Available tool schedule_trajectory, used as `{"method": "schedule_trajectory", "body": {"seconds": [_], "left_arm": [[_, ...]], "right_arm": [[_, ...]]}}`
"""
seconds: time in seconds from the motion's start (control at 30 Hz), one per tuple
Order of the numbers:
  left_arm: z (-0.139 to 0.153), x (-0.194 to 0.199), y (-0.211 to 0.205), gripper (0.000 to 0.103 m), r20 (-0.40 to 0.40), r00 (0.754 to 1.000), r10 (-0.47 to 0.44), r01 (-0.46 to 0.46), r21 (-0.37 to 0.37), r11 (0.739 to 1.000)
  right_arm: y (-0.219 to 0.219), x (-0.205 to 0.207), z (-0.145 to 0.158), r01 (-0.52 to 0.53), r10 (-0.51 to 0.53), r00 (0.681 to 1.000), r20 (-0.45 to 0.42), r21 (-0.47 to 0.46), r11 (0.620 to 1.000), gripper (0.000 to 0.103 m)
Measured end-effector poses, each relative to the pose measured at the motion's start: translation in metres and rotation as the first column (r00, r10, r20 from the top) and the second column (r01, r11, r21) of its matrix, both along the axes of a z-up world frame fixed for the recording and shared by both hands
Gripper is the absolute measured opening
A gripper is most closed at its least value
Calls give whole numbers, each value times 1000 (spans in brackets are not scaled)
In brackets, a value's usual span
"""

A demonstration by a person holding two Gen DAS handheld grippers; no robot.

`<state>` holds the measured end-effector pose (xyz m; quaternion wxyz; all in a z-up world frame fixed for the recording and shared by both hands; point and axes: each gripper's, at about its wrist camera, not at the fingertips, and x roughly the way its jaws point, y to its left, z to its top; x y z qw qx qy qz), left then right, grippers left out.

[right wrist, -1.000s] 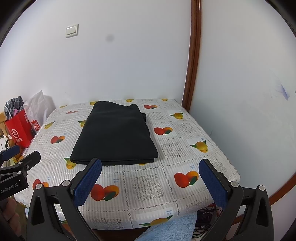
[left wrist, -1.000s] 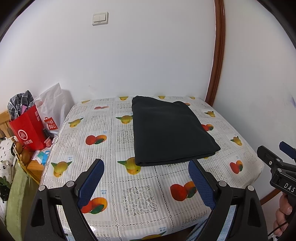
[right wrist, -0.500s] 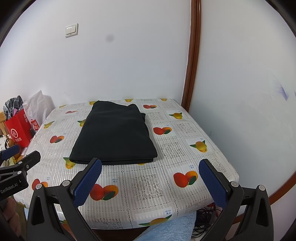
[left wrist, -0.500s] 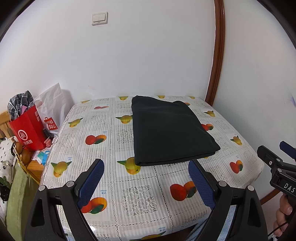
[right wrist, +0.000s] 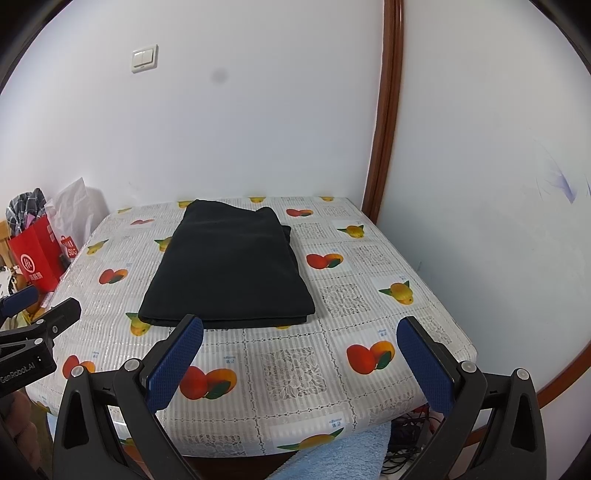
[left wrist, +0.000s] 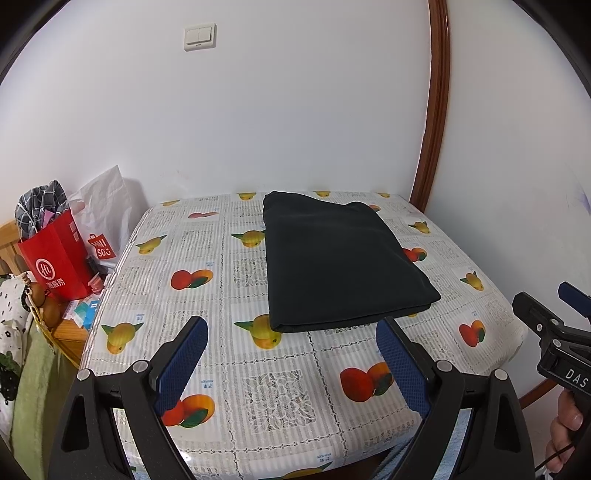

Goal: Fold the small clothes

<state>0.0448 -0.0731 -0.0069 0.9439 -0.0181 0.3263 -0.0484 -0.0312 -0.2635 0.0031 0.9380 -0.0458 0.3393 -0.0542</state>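
- Both tongs are hovering off the near edge of the table, touching nothing.
- Left black two-finger gripper with blue padded fingers [left wrist: 290, 343] is standing with jaws spread wide and nothing between them; it is also showing at the left margin of the right wrist view [right wrist: 27, 314].
- Right black two-finger gripper with blue padded fingers [right wrist: 301, 345] is likewise gaping wide and empty; its tip is poking in at the right margin of the left wrist view [left wrist: 550, 314].
- Folded dark, near-black cloth garment [left wrist: 340, 258] is lying flat as a neat rectangle on the table, reaching from the far edge toward the middle, slightly nearer the right edge than the left; a second layer is showing under its near hem [right wrist: 229, 321].
- Table covered with a white lace-look plastic cloth printed with oranges and pears [left wrist: 280, 387] is sitting in the room corner, far and right edges against white walls.
- Red paper shopping bag with a white logo [left wrist: 55, 258] is standing just off the table's left edge, dark checked fabric [left wrist: 40, 203] poking out of its top.
- White plastic bag with a red logo [left wrist: 105, 218] is leaning behind the red one, near the table's far left corner.
- White double wall switch [left wrist: 200, 36] is sitting high on the far wall.
- Brown wooden trim strip [left wrist: 434, 110] is running up the wall corner, above the table's far right corner.
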Motion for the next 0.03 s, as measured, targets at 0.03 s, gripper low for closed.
{"method": "schedule_trajectory", "body": {"seconds": [0.03], "left_arm": [[0,0,0,92,6,1000,1,-1,3,1000]], "right_arm": [[0,0,0,0,0,1000,1,-2,1000,103]]}}
